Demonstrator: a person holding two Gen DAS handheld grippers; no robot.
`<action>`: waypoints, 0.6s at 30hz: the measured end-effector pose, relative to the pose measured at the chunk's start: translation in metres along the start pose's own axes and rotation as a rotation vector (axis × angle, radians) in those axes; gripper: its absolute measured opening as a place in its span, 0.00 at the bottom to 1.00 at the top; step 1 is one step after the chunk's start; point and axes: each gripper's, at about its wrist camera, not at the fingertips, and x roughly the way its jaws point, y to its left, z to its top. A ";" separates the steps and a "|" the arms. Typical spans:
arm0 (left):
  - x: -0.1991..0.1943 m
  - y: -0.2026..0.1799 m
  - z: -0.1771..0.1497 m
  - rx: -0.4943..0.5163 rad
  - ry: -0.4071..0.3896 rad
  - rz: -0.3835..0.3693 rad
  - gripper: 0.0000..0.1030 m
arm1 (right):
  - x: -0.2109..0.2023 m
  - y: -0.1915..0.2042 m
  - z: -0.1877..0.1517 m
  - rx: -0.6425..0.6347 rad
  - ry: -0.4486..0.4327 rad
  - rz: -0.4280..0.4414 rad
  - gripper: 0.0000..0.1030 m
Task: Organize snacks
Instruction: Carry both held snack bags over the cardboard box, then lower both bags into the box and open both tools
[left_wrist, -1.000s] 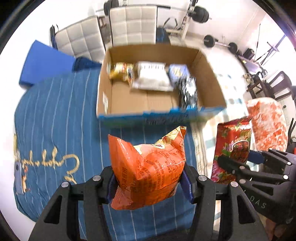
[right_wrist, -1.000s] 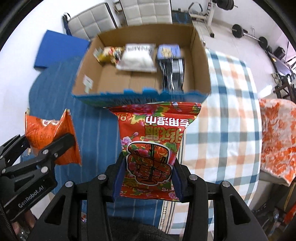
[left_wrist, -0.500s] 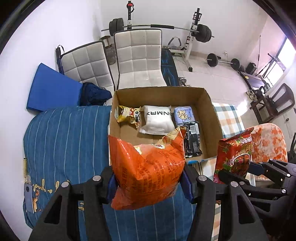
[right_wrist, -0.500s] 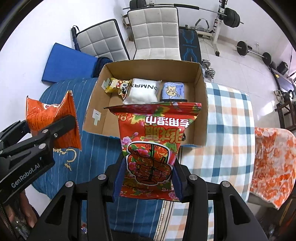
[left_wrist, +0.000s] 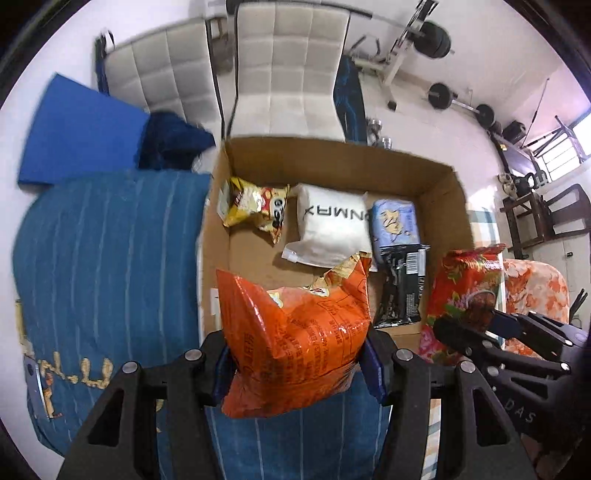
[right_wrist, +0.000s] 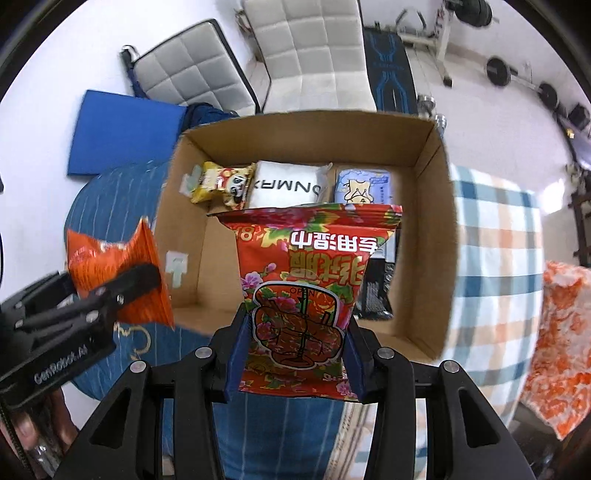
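Cardboard box (right_wrist: 432, 236) now nearer; left tongs (left_wrist: 297, 363) grip orange bag (left_wrist: 295, 332), right tongs (right_wrist: 291, 356) red bag (right_wrist: 306, 291).

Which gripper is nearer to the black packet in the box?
Right. The right gripper, holding the red bag, is just in front of the black packet; the left gripper with the orange bag is farther left.
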 end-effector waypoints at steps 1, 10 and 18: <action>0.010 0.003 0.005 -0.011 0.023 -0.001 0.52 | 0.013 -0.002 0.007 0.005 0.022 0.009 0.46; 0.088 0.023 0.026 -0.069 0.211 -0.041 0.52 | 0.094 -0.008 0.027 0.023 0.178 0.034 0.46; 0.121 0.020 0.020 -0.037 0.268 -0.028 0.53 | 0.128 -0.008 0.021 0.002 0.233 0.031 0.46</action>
